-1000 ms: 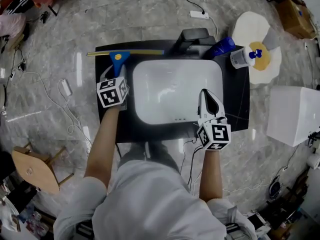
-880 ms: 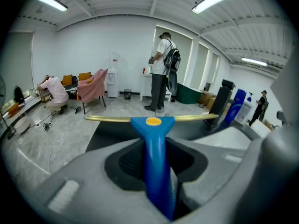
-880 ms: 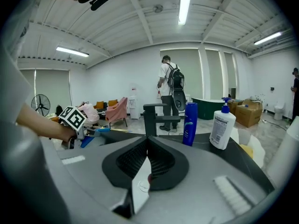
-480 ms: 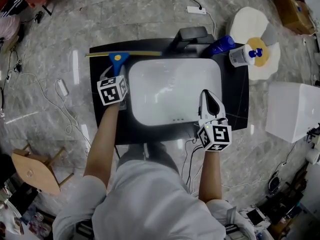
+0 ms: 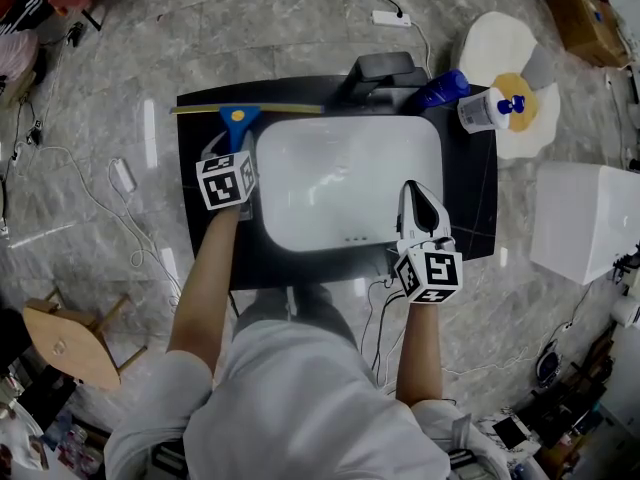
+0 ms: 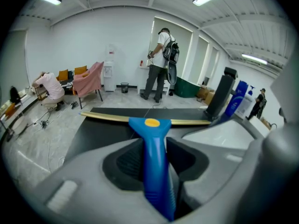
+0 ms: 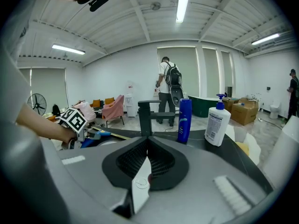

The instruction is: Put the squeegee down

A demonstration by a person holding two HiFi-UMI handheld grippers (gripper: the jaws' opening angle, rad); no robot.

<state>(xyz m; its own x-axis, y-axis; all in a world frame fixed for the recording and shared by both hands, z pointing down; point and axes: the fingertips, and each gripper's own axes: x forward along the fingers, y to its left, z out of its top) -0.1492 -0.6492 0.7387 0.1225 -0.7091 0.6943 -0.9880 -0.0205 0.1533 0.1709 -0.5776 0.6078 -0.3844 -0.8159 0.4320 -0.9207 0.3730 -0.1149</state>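
Jaws of the left gripper [image 5: 240, 150] straddle the blue squeegee [image 5: 238, 116], which lies at the upper left of the black worktop [image 5: 210, 258]. In the left gripper view they have just been opening, the handle loose between them. In the right gripper view, the right gripper [image 7: 148, 160] has its jaws clenched together.

There is lots of room over the wide white sink bowl [image 5: 350, 183]. At twelve o'clock from it a black boxy tap [image 5: 385, 71] stands in the way. At one to two o'clock a tall blue bottle [image 5: 441, 90] and a white pump bottle [image 5: 486, 111] block the corner. At eleven o'clock a yellow-bladed squeegee with a blue handle [image 5: 237, 118] lies across the black counter [image 5: 470, 198]. At three o'clock the counter is bare.
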